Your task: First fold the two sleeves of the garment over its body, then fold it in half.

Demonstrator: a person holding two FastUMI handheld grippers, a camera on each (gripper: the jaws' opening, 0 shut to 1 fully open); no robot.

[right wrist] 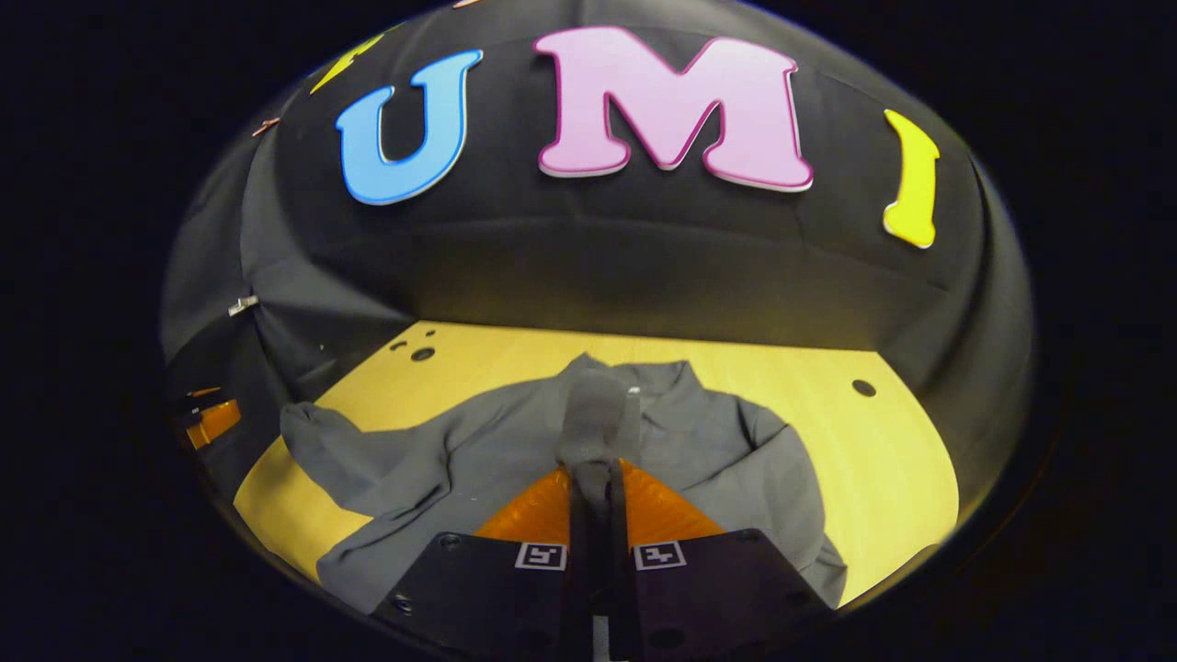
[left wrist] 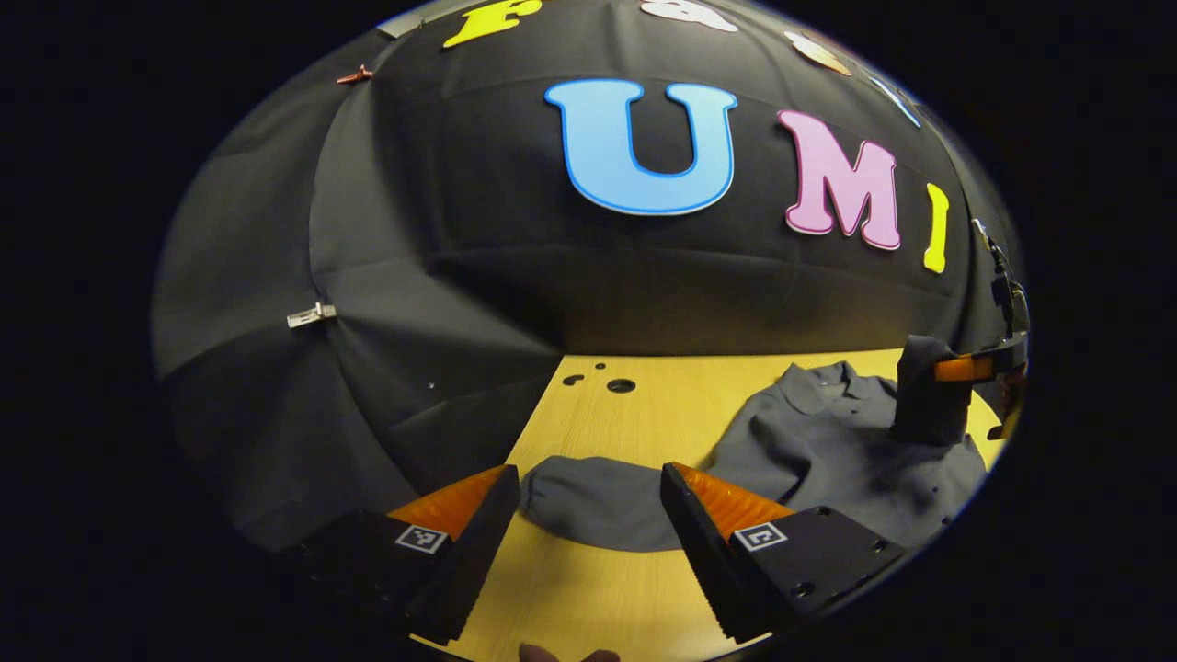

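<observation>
Garment (right wrist: 515, 450): grey shirt, flat on the wooden table (right wrist: 901, 460). Right gripper (right wrist: 596, 478) pinches its right sleeve (right wrist: 598, 414) over the shirt body. Left gripper (left wrist: 588, 501) gapes empty, left sleeve (left wrist: 598, 501) between fingers. We should lay each sleeve smoothly before releasing.
</observation>
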